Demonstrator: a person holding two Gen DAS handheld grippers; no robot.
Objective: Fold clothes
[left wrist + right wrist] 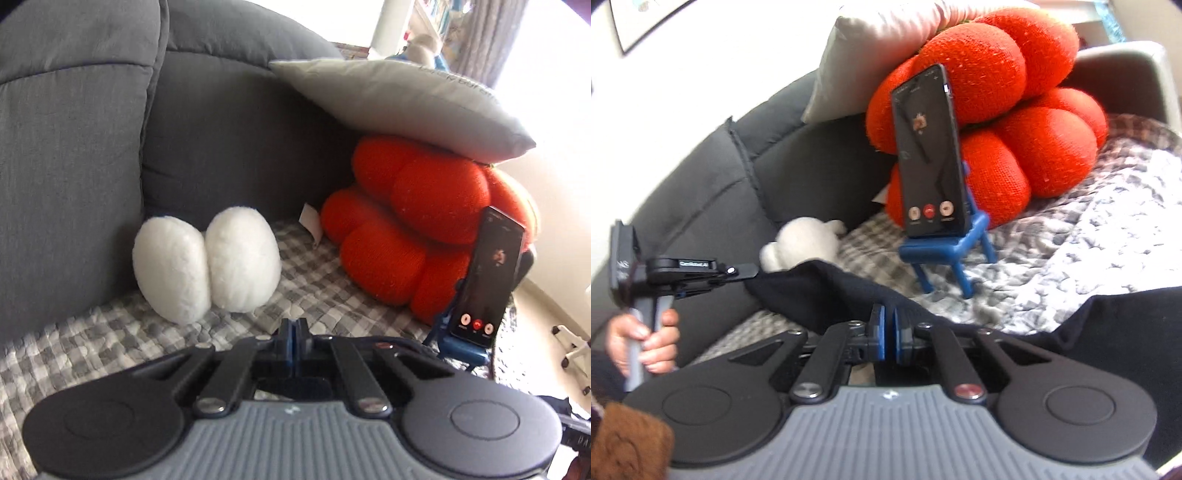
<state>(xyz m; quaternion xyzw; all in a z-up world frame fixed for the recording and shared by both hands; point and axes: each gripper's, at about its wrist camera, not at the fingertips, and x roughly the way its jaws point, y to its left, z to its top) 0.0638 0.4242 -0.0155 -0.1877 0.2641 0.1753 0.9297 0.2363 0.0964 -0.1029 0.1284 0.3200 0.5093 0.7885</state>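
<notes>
A dark navy garment [831,291] is stretched above the checked blanket, seen in the right wrist view. My right gripper [889,332] sits at its near edge, the blue pads almost touching with cloth around them, shut on the garment. My left gripper [748,272] comes in from the left, held by a hand [646,339], and the garment's far corner hangs from its tip. In the left wrist view the left gripper [294,330] has its fingers pressed together, and the cloth between them is hidden.
A grey sofa back [74,147] rises behind a grey checked blanket [110,332]. On it are a white plush [207,266], an orange knotted cushion [406,221] under a grey pillow [388,99], and a phone [929,155] on a blue chair-shaped stand [945,254].
</notes>
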